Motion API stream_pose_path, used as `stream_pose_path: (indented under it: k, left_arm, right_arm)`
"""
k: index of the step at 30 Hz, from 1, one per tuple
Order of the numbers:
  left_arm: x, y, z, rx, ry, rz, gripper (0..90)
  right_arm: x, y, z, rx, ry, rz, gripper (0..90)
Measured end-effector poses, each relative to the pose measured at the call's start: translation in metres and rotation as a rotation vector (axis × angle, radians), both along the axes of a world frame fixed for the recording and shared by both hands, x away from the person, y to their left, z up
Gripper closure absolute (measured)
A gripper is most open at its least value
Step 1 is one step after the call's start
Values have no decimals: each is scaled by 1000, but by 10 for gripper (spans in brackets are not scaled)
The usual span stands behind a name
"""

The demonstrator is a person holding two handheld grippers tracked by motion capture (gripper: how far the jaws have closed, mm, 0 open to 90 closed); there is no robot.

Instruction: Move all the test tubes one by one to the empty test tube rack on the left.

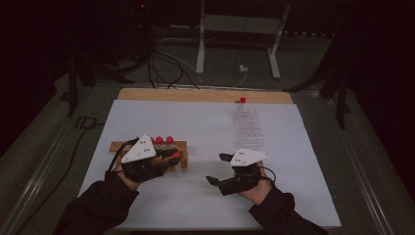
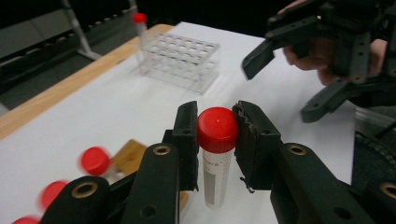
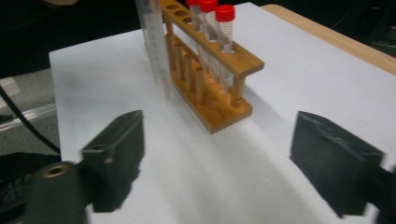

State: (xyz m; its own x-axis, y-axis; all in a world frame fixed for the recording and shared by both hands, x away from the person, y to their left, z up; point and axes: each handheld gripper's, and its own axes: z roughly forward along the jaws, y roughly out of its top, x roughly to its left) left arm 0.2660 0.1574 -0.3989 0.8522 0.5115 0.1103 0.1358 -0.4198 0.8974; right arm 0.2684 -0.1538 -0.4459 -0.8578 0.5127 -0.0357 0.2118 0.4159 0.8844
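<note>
Tubes are the work here, and the high view shows it from above: at lower left of centre the left gripper (image 1: 172, 157) hangs just over the right end of a wooden rack (image 1: 117, 146), pinching a red-capped tube (image 1: 175, 155) that looks lifted clear of its hole; other red caps (image 1: 164, 140) stand in the rack behind it; the right gripper (image 1: 219, 169), lower centre, has its jaws spread with nothing between them, likely readied to receive; a clear plastic rack (image 1: 248, 128) lies up and right on the white desk (image 1: 205, 122), probably the destination. Left gripper view: the jaws press on the tube (image 2: 217, 154) just under its cap, holding it upright at frame centre so it can drop straight into a hole; the clear rack (image 2: 180, 60) sits upper centre, with one tube in it. Right gripper view: both pads (image 3: 116, 154) stand wide apart over bare desk; the wooden rack (image 3: 210, 74) sits upper centre.
</note>
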Motion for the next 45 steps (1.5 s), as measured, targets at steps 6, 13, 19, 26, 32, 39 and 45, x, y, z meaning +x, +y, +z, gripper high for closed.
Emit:
stream_pose_path:
  k: [6, 13, 19, 26, 32, 39, 45]
  left_arm:
    - [0, 20, 10, -6, -21, 53, 718]
    - [2, 44, 21, -12, -49, 136, 718]
    - [7, 61, 28, -7, -59, 199, 718]
    - [19, 74, 28, -17, -75, 278, 719]
    - [32, 80, 20, -51, -75, 329, 718]
    - [46, 85, -2, -61, -38, 362, 718]
    - [54, 86, -21, -61, 1, 368, 718]
  right_arm:
    - [1, -6, 3, 22, -6, -21, 22]
    - [3, -14, 5, 54, -3, -17, 0]
    - [3, -17, 7, 60, -17, -15, 0]
    - [3, -19, 8, 65, -28, -21, 0]
    - [3, -21, 9, 71, -37, -26, 0]
    - [4, -25, 11, 80, -39, -26, 0]
    - [4, -24, 9, 77, -35, -24, 0]
